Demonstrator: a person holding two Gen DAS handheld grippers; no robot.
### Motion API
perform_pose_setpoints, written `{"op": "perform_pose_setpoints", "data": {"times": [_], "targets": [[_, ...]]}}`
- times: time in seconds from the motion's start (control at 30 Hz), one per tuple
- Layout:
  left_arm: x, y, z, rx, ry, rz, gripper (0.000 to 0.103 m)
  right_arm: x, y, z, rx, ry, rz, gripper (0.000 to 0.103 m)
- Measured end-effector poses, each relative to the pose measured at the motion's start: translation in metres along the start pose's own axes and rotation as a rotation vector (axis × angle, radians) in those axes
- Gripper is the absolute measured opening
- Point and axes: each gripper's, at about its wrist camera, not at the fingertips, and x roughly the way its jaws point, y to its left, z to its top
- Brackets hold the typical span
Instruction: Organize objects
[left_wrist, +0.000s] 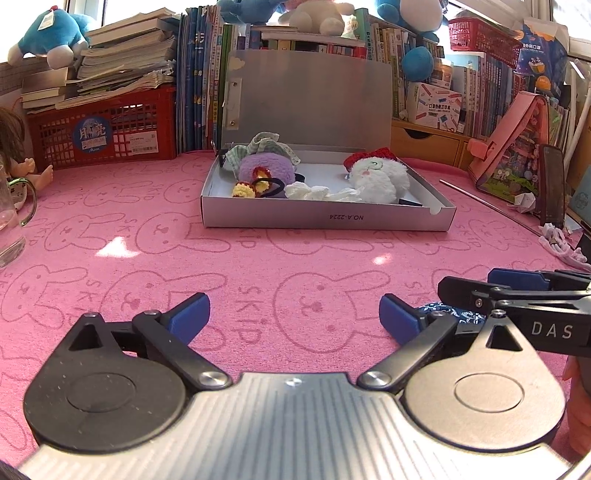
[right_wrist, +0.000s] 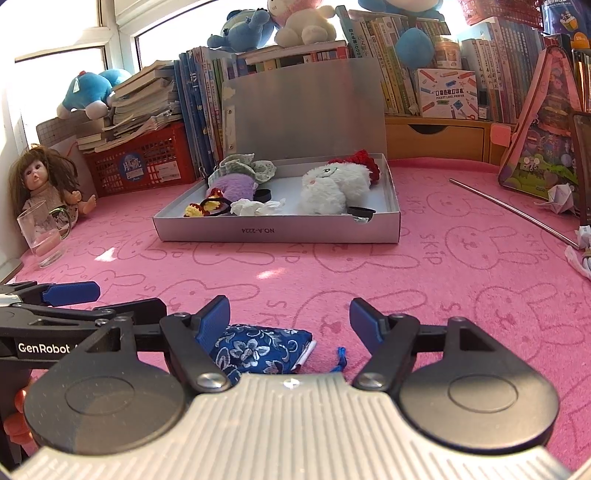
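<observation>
**Last pouch waits outside the silver box**

I hold both grippers low over the pink mat (right_wrist: 443, 258), short of the silver box (right_wrist: 277, 230), my landmark. Left of the box stand a glass (right_wrist: 40, 236) and a doll (right_wrist: 40, 181). My left gripper (left_wrist: 294, 314) is spread wide, nothing between its fingers. Just right of it, my right gripper (right_wrist: 290, 319) is also parted and empty; the blue floral pouch (right_wrist: 258, 350) lies on the mat beneath its left finger, well short of the box. Inside the box sit a purple plush (right_wrist: 232, 186) and a white plush (right_wrist: 332, 190). My worry: closing off-centre could pinch only fabric, so the pouch slips, or its loose blue cord (right_wrist: 341, 358) snags.
</observation>
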Motion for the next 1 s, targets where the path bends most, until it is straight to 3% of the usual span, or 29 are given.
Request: {"op": "perform_pose_setpoints", "data": {"times": [0.13,1.0], "targets": [[0.0002,-0.0018,0.0000,0.022,-0.007,0.035,0.100,0.0007,0.0003,-0.0003,0.000,0.002,-0.001,0.082],[0.0080,0.0038,0.0001,-0.008,0.019,0.043,0.100,0.0044,0.0021,-0.0036,0.005,0.014,-0.006,0.082]]}}
